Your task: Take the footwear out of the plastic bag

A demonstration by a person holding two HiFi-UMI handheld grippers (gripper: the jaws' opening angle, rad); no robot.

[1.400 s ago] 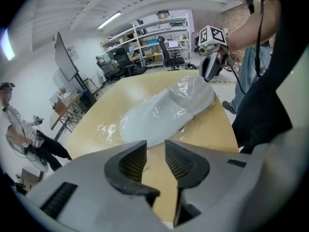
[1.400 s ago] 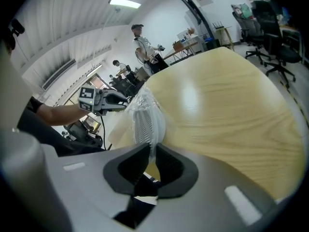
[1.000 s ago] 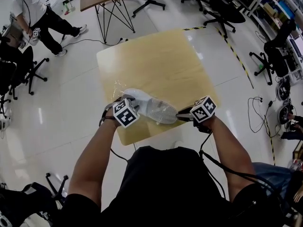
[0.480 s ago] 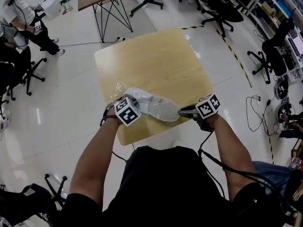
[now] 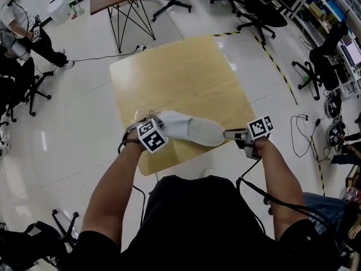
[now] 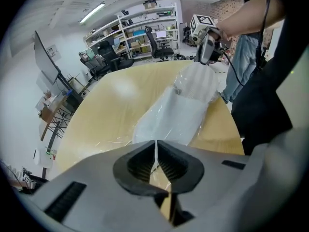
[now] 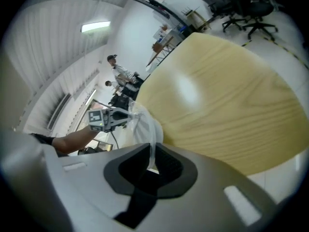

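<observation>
**White shoe in a clear bag, film pinched at both ends**

One white low-cut shoe, greyish dotted sole showing toward the right end. Lying along the near edge of a pale wooden table with rounded corners, lengthwise between the two hands. Wrapped in a thin clear plastic bag, glossy and creased, catching small highlights. Not yet out of it, judging by the film over the white upper.

Left gripper at the near left corner of the table, pointing steeply down. Ribbed black pads just now closing, pressed together on a narrow fold of bag film. Right gripper just past the near right corner, tightening a little. Pads likewise nipping a thin strand of film, with no shoe between them. Bag drawn out long between the two pinches.

Handling, as a judgement:
- **Shoe:** probably light, with a firm sole and a soft, yielding upper. Little risk of damage.
- **Film:** the awkward part. Flimsy and slick, apt to stretch, tear or slide out of a thin pinch.
- **Hold on the bag:** likely best on a gathered bunch of film at the closed end, not a single layer.
- **Hold on the shoe:** likely best at the heel collar or the sole edge, reached through the mouth.

Open end of the bag: not discernible in these views.
</observation>
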